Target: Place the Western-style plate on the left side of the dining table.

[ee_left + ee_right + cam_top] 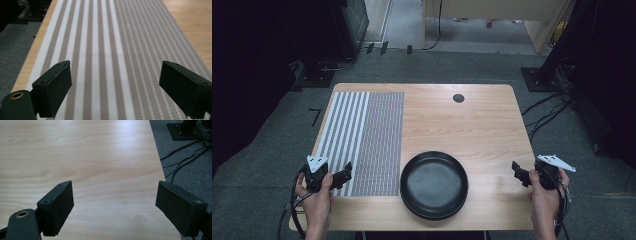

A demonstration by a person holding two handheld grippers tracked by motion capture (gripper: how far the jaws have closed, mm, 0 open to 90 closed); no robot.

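A black round pan (434, 184) lies on the wooden table (462, 125) near its front edge, a little right of the middle. A striped and finely patterned placemat (362, 142) covers the table's left part. My left gripper (346, 174) hovers over the mat's front left corner, held by a hand, its jaws wide apart with nothing between them. In the left gripper view the mat (107, 50) stretches ahead between the jaws. My right gripper (518, 172) is at the table's front right edge, open and empty, over bare wood (100, 170).
A small dark round hole (458, 98) sits near the table's far edge. Cables (552, 107) run over the grey carpet to the right of the table, also visible in the right gripper view (185, 160). Dark stands flank the table at the back.
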